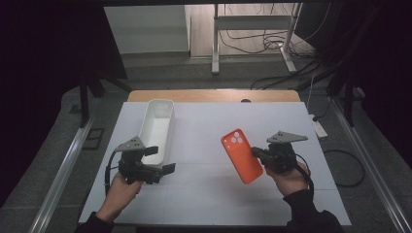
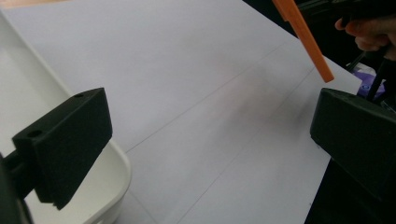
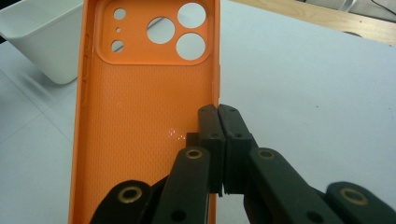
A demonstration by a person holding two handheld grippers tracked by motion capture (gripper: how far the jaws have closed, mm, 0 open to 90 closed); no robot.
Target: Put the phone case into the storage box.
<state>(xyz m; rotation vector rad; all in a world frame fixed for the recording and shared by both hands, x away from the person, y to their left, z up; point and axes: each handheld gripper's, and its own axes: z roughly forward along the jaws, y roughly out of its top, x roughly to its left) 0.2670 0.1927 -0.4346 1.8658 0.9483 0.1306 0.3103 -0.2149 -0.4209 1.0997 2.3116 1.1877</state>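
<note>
Broadly, a white sheet-covered table (image 1: 209, 194) with a wooden strip along its far edge carries everything, and faint pencil lines cross its surface. On its left half, reaching toward the far edge, lies a long white plastic bin (image 1: 158, 130), open at the top with rounded corners; its near corner shows low in the left gripper view, just beside that gripper's left jaw. Next in size come the two hand-held tools. The left gripper (image 1: 154, 162) sits at the bin's near end, held in the person's left hand (image 1: 119, 190); its black jaws stand wide apart with nothing but bare table between them. The right gripper (image 1: 257, 153), held in the right hand (image 1: 289, 179) on the table's right half, has its jaws pressed together on the long side edge of an orange textured phone case (image 1: 241, 155) with round camera cut-outs. That case is lifted off the table, tilted, its camera end pointing away from the person, between the two grippers and well apart from the bin.
</note>
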